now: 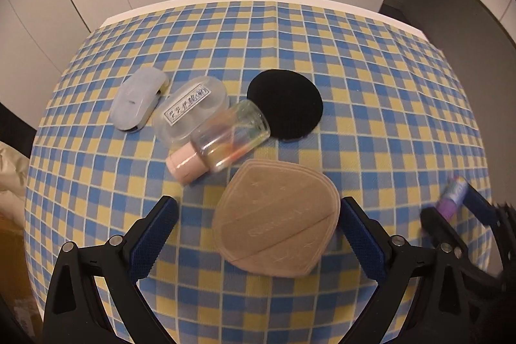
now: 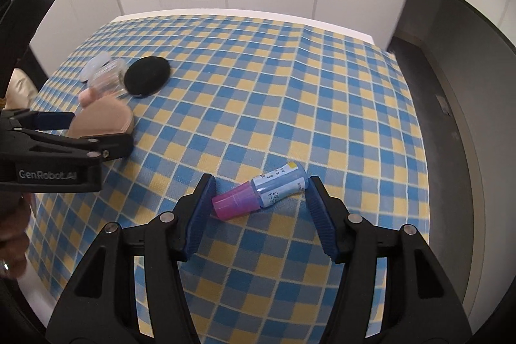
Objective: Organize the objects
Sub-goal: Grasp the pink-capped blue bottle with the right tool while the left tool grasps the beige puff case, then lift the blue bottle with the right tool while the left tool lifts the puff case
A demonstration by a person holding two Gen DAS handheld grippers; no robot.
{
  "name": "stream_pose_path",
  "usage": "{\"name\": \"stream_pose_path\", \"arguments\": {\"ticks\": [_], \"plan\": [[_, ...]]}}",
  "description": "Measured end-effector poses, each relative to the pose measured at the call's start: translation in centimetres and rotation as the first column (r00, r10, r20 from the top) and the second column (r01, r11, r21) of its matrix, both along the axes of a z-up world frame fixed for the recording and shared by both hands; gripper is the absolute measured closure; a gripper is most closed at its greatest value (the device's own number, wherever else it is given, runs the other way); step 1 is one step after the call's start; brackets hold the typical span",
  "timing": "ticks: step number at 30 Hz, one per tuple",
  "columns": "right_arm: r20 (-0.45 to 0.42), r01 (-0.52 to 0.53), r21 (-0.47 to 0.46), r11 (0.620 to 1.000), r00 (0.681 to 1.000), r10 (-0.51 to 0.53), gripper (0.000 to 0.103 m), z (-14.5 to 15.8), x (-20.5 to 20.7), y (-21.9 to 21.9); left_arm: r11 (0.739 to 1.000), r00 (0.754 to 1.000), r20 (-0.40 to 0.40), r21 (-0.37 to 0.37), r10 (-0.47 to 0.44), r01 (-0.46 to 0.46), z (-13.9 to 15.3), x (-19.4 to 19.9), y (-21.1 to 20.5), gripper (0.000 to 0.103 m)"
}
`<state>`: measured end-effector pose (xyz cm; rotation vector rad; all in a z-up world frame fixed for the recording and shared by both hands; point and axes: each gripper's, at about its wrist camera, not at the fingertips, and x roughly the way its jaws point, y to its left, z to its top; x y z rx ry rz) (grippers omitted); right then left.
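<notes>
Bottle between right tongs (touching)

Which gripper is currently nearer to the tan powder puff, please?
Left. The left gripper straddles the tan powder puff, fingers on either side; the right gripper is off to its side, around the small blue bottle.
</notes>
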<state>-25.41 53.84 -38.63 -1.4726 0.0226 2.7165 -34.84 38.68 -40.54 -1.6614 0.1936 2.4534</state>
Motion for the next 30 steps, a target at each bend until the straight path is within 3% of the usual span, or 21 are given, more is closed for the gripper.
{"name": "stream_pose_path", "arguments": {"ticks": [1, 3, 14, 20, 30], "plan": [[0.002, 0.013, -0.002, 1.0, 1.0, -0.013, 0.043, 0.0, 0.0, 0.0, 1.0, 1.0, -0.001, 0.001, 0.007, -0.007, 0.2, -0.3, 0.3, 0.008], [0.006, 0.041, -0.011, 0.999, 0.999, -0.041, 0.043, 0.0, 0.2, 0.0, 1.0, 1.0, -0.019, 0.01, 0.022, -0.022, 0.8, -0.7, 0.8, 0.036], [0.077, 0.182, -0.069, 0.981, 0.981, -0.177, 0.043, 0.4, 0.3, -0.4, 0.998, 0.998, -0.035, -0.025, 0.053, -0.054, 2.5, -1.1, 0.8, 0.038], [0.094, 0.215, -0.015, 0.977, 0.973, -0.213, 0.043, 1.4, -0.4, -1.3, 0.998, 0.997, -0.051, -0.023, 0.061, -0.062, 4.2, -1.1, -0.2, 0.038], [0.055, 0.246, -0.035, 0.969, 0.968, -0.244, 0.043, 6.1, -0.6, -2.0, 0.998, 0.99, -0.125, 0.01, 0.06, -0.059, 10.5, 1.6, -5.2, 0.038]]}}
